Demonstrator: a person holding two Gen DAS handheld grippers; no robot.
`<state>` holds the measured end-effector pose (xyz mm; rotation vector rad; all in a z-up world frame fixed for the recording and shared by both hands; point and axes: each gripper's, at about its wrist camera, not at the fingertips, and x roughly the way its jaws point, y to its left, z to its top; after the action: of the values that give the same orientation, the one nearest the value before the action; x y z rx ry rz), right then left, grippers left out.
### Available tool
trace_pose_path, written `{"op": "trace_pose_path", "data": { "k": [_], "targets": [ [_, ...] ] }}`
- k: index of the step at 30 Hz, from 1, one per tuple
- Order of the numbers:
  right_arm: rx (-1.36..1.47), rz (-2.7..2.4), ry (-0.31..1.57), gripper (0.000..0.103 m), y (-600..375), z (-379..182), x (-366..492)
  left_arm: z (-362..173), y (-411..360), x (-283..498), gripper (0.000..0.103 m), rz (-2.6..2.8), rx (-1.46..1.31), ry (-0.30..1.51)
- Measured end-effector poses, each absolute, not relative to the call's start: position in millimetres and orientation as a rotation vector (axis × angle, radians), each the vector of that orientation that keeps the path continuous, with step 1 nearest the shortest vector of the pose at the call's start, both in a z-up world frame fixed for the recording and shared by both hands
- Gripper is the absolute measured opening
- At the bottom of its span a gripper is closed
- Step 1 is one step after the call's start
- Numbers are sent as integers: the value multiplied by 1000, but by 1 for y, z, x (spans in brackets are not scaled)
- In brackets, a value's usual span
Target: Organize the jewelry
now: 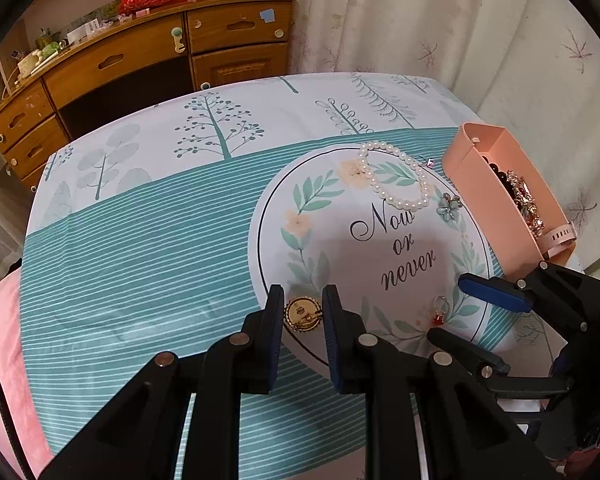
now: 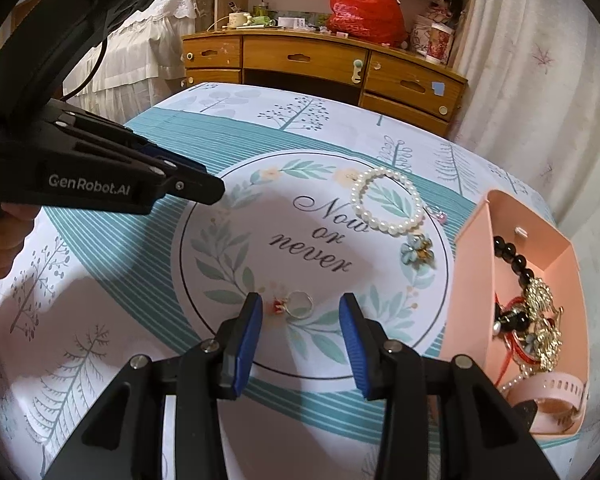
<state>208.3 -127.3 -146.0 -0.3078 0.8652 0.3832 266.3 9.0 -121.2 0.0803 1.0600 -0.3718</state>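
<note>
My left gripper [image 1: 302, 307] is open, its fingers on either side of a round gold brooch [image 1: 302, 314] on the printed cloth; I cannot tell if they touch it. My right gripper [image 2: 300, 308] is open just above a silver ring with a red charm [image 2: 297, 305]; the ring also shows in the left wrist view [image 1: 440, 310]. A pearl bracelet [image 2: 387, 202] and a blue flower brooch [image 2: 417, 253] lie further out. A pink box [image 2: 472, 292] at the right holds a black bead bracelet [image 2: 514, 258], gold pieces and a pink watch [image 2: 556, 394].
A small pink stud [image 2: 439, 214] lies next to the pearl bracelet. The table [image 1: 140, 240] has a teal striped cloth. A wooden dresser [image 2: 320, 64] with a red bag [image 2: 364, 4] stands behind it. A curtain [image 1: 460, 40] hangs at the right.
</note>
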Motion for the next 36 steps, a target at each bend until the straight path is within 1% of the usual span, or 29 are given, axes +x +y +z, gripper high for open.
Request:
{"op": "trace_pose_path", "data": {
  "k": [1, 3, 5, 9, 13, 14, 16, 22, 24, 27, 30, 31, 32, 33, 34, 36],
  "targets": [
    [-307, 382, 868, 40, -127, -146, 208, -122, 9, 266, 17, -371, 81, 1060],
    [-288, 393, 884, 35, -127, -146, 210, -121, 9, 265, 17, -372, 79, 1061],
    [-264, 419, 901, 21, -127, -145, 212, -121, 9, 266, 17, -371, 78, 1056],
    [-281, 429, 908, 19, -122, -145, 211, -115, 8, 261, 17, -372, 78, 1041],
    [-222, 432, 942, 19, -127, -144, 214, -104, 7, 254, 17, -378, 83, 1014],
    [-205, 438, 950, 5, -129, -144, 213, -100, 6, 251, 17, -376, 83, 1002],
    [-164, 455, 972, 1, -134, -143, 211, -92, 6, 246, 17, -379, 79, 984],
    [-127, 470, 992, 0, -143, -140, 198, -73, -1, 227, 17, -389, 42, 947],
    [-111, 482, 994, 0, -145, -139, 196, -68, -1, 223, 17, -389, 25, 940],
    [-136, 479, 949, 0, -145, -131, 192, -60, 2, 220, 17, -377, -4, 926],
    [-149, 453, 918, 3, -146, -125, 196, -51, 7, 221, 17, -359, -33, 909],
    [-157, 447, 916, 9, -145, -125, 199, -49, 10, 222, 17, -355, -46, 902],
    [-163, 445, 914, 19, -144, -125, 201, -45, 11, 224, 17, -353, -60, 893],
    [-169, 444, 915, 26, -141, -126, 204, -43, 13, 225, 17, -352, -67, 887],
    [-173, 443, 918, 37, -141, -128, 206, -42, 14, 227, 17, -348, -72, 882],
    [-181, 432, 928, 38, -138, -131, 210, -41, 15, 227, 17, -337, -64, 874]
  ]
}}
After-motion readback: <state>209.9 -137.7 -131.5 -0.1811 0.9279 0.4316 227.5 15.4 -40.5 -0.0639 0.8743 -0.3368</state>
